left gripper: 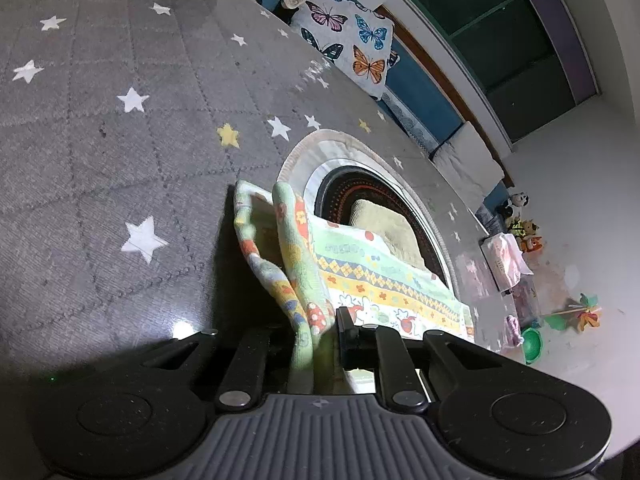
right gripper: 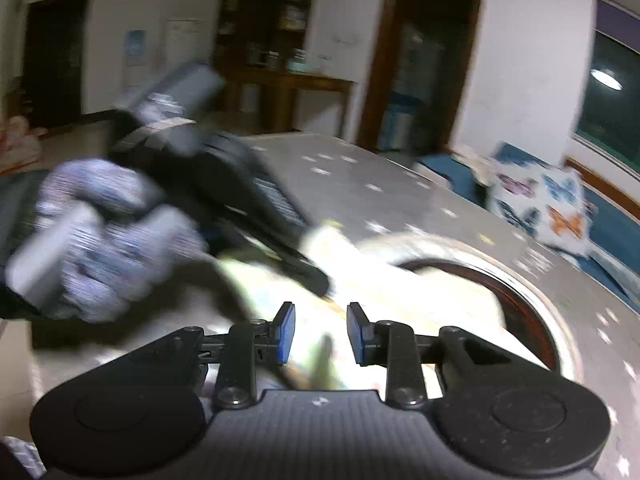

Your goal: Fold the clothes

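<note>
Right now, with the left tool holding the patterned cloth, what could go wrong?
1. The left tool pinches only a bunched edge of the patterned cloth; it may slip out.
2. The cloth lies partly over the round rug and could drag it.
3. The right tool is open and holds nothing, so the fold may go uneven.

Left wrist view: sits right behind the left gripper (left gripper: 324,328), tilted down, rolled sideways, very near the patterned cloth (left gripper: 360,276). Faces along the star-print mat (left gripper: 120,128) toward the round rug (left gripper: 360,152); butterfly cushion (left gripper: 352,46) and window beyond the rug.

Right wrist view: behind the right gripper (right gripper: 320,330), angled down, close above the cloth, blurred. Rug ahead-right; the gloved hand (right gripper: 100,240) left of the rug.

Shared: rug, cloth, mat, butterfly cushion, window.
</note>
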Demonstrator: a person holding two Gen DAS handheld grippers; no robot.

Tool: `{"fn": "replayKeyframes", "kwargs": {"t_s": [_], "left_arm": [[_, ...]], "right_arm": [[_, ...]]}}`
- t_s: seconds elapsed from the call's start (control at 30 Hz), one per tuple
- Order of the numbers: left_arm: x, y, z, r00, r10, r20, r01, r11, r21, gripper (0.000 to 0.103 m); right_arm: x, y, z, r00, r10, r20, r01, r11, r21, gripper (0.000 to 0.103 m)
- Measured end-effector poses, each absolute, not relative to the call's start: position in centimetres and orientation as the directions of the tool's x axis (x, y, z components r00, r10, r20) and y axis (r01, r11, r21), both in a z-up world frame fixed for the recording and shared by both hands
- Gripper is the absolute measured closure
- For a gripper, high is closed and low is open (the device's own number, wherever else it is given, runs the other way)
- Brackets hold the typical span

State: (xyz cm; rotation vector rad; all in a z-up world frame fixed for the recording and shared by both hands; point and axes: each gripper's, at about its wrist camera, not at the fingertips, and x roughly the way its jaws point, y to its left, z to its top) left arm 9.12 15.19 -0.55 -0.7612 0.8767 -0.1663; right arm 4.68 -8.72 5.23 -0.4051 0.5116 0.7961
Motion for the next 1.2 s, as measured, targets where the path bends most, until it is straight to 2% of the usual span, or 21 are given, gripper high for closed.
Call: {"fn": "replayKeyframes", "kwargs": {"t_s": [0.3, 0.5, 0.53, 0.6, 0.7, 0.9, 0.93, 1.0, 1.07, 1.13, 1.2], "left_arm": [[9.1, 14.9, -0.5, 0.647, -0.411, -0.643, -0.168, 0.745, -0.645, 0.087], [9.2, 14.6, -0.2, 0.647, -0.392, -0.654, -0.163, 0.767, -0.621, 0.087], [9.2, 14.5, -0.1, 0.647, -0.389, -0.656, -0.162, 0.77, -0.616, 0.087], [9.3, 14.5, 0.0, 0.648, -0.382, -0.659, -0.16, 0.778, -0.608, 0.087], [9.3, 14.3, 0.1, 0.65, -0.37, -0.663, -0.154, 0.791, -0.592, 0.087], [9.4, 13.9, 0.2, 0.657, -0.351, -0.667, -0.141, 0.812, -0.566, 0.087], [9.4, 13.9, 0.2, 0.658, -0.349, -0.667, -0.14, 0.813, -0.565, 0.086], [9.4, 13.9, 0.2, 0.66, -0.345, -0.667, -0.14, 0.816, -0.561, 0.086], [9.4, 13.7, 0.3, 0.664, -0.336, -0.668, -0.133, 0.826, -0.548, 0.087], [9.3, 13.5, 0.5, 0.669, -0.325, -0.668, -0.122, 0.839, -0.53, 0.089], [9.2, 13.2, 0.9, 0.675, -0.316, -0.667, -0.11, 0.851, -0.514, 0.09]], "right_arm": [[11.3, -15.2, 2.1, 0.68, 0.372, -0.631, -0.549, 0.83, -0.102, 0.075], [13.7, -19.4, 0.9, 0.718, 0.296, -0.63, -0.429, 0.901, -0.067, 0.074], [13.9, -19.9, 0.8, 0.724, 0.282, -0.629, -0.413, 0.908, -0.068, 0.073], [14.1, -20.6, 0.7, 0.734, 0.259, -0.627, -0.384, 0.921, -0.069, 0.061], [14.6, -21.6, 0.6, 0.743, 0.24, -0.625, -0.344, 0.938, -0.049, 0.052], [15.8, -22.7, 0.5, 0.731, 0.266, -0.628, -0.296, 0.953, 0.059, 0.051], [15.9, -22.7, 0.5, 0.727, 0.275, -0.629, -0.297, 0.952, 0.072, 0.053], [16.1, -22.7, 0.6, 0.72, 0.291, -0.63, -0.299, 0.949, 0.097, 0.074], [16.2, -22.6, 0.6, 0.71, 0.303, -0.636, -0.299, 0.947, 0.117, 0.087], [16.2, -22.5, 0.6, 0.705, 0.311, -0.637, -0.29, 0.947, 0.14, 0.094], [16.0, -22.5, 0.8, 0.711, 0.314, -0.629, -0.283, 0.947, 0.153, 0.096]]}}
